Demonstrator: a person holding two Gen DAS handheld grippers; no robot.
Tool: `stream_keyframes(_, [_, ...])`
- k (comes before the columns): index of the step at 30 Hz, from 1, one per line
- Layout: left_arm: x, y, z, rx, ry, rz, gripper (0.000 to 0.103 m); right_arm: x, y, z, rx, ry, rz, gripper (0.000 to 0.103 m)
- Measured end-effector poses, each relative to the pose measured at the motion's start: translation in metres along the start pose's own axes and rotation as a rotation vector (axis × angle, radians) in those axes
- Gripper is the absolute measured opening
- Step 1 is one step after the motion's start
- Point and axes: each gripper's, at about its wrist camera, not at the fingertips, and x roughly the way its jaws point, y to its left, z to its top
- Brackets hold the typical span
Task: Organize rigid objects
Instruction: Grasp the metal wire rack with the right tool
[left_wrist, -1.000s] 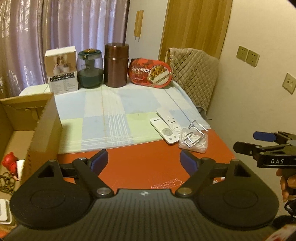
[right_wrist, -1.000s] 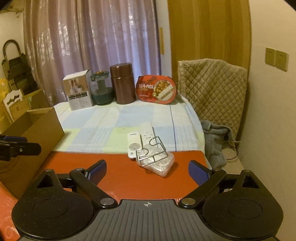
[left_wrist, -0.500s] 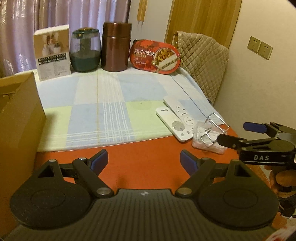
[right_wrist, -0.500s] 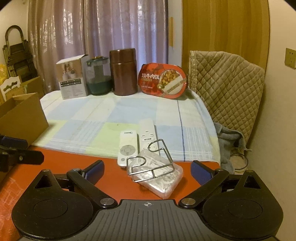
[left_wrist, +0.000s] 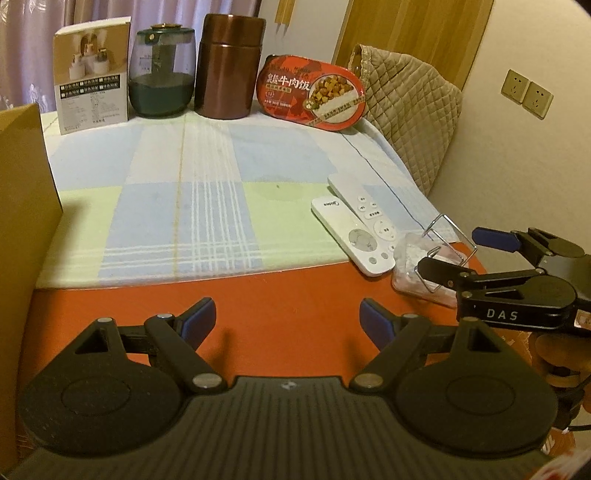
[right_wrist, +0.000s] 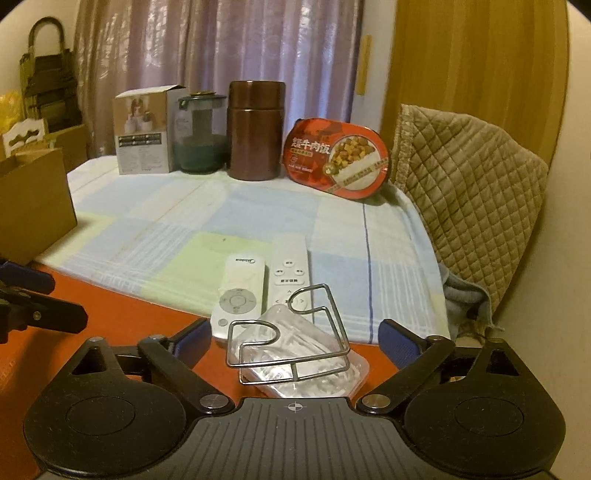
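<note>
1. My right gripper (right_wrist: 295, 343) has just been closing slightly but stays wide, straddling the bent silver wire rack (right_wrist: 288, 332) on the clear plastic tray (right_wrist: 325, 373), pads clear of both.
2. My left gripper (left_wrist: 286, 319) stands wide and empty over bare red tabletop (left_wrist: 280, 288).
3. Two white remotes (right_wrist: 258, 288) crowd the rack's far side; the table edge lies near right. Open room lies left, toward the brown cardboard box (left_wrist: 22, 206).

- Cardboard box (left_wrist: 22, 229): your left wrist view's edge cuts it off; inside unseen.
- Clear plastic case (right_wrist: 306, 354): your gripper body hides its near end; contents unreadable.
- White carton (left_wrist: 92, 74): print too small.
</note>
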Motion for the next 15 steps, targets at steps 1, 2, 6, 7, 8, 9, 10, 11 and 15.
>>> stream_keyframes(1, [0.0016, 0.0001, -0.0007, -0.002, 0.002, -0.003, 0.082, 0.0013, 0.0009, -0.0006, -0.015, 0.003, -0.003, 0.086])
stream_keyframes(2, [0.0027, 0.0002, -0.0014, -0.004, 0.004, -0.005, 0.082, 0.0028, 0.0013, -0.0012, -0.024, 0.009, -0.003, 0.081])
stream_keyframes(6, [0.0057, -0.0008, -0.0031, -0.006, 0.009, -0.012, 0.082, 0.0053, 0.0022, -0.0017, -0.033, 0.019, 0.006, 0.071])
stream_keyframes(7, [0.0059, -0.0006, -0.0035, -0.008, 0.009, -0.012, 0.082, 0.0052, 0.0027, -0.0016, -0.035, 0.018, 0.007, 0.067])
stream_keyframes(8, [0.0063, -0.0006, -0.0038, -0.008, 0.011, -0.012, 0.082, 0.0054, 0.0029, -0.0016, -0.036, 0.019, 0.007, 0.066])
stream_keyframes(9, [0.0065, -0.0007, -0.0041, -0.008, 0.012, -0.013, 0.082, 0.0058, 0.003, -0.0014, -0.036, 0.02, 0.005, 0.066])
stream_keyframes(10, [0.0069, -0.0012, -0.0042, -0.008, 0.013, -0.013, 0.082, 0.0056, 0.0036, -0.0011, -0.036, 0.021, 0.005, 0.066])
stream_keyframes(11, [0.0069, -0.0013, -0.0043, -0.006, 0.014, -0.013, 0.082, 0.0059, 0.0038, -0.0013, -0.037, 0.022, 0.004, 0.066])
stream_keyframes(15, [0.0073, -0.0012, -0.0032, -0.003, 0.016, -0.014, 0.082, 0.0066, 0.0029, 0.0004, -0.026, 0.025, 0.0, 0.066])
